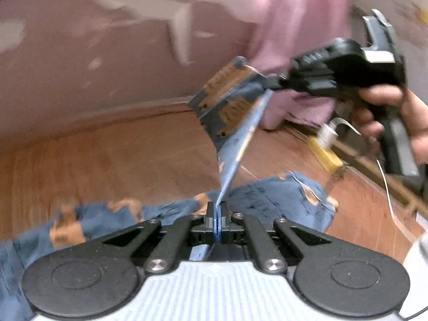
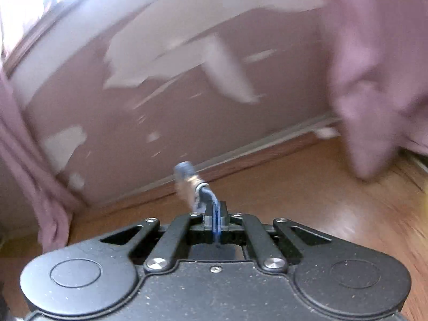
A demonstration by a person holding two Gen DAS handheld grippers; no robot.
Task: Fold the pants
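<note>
Blue pants [image 1: 235,123] taut between both closed grippers

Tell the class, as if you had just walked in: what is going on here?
A person is handling blue pants with a claw in each hand. The left claw is shut on a fabric edge, and the right claw pinches another part higher up, so a strip stretches between them. The rest lies on the wooden floor. No fold is finished yet.
</note>
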